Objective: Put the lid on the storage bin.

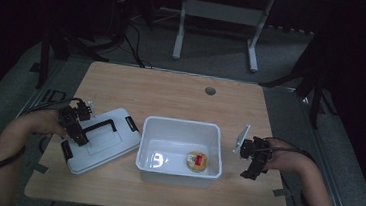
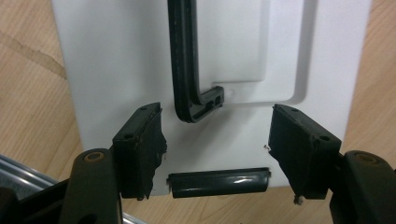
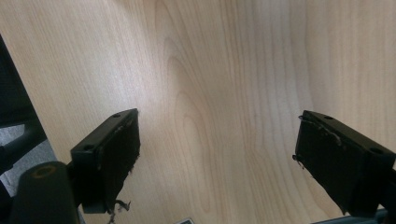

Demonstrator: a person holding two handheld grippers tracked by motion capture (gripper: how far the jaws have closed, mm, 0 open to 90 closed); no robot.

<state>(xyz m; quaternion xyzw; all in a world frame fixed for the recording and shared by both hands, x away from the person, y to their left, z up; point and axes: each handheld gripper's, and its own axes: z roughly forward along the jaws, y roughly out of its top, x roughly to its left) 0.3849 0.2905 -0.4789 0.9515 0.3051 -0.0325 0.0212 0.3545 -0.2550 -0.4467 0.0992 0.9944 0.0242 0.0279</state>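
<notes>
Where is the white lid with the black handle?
In the high view, the lid lies flat on the table's left side, beside the white bin, under the left gripper.

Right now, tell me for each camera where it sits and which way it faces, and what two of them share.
High view: above the person's side, looking forward and down on the table; both forearms, left gripper and right gripper show.
Left gripper view: rides the left gripper, looking down past its open jaws at the white lid.
Right gripper view: rides the right gripper, looking past its open jaws at bare tabletop.
Shared: the lid's black handle appears in the high and left gripper views.
</notes>
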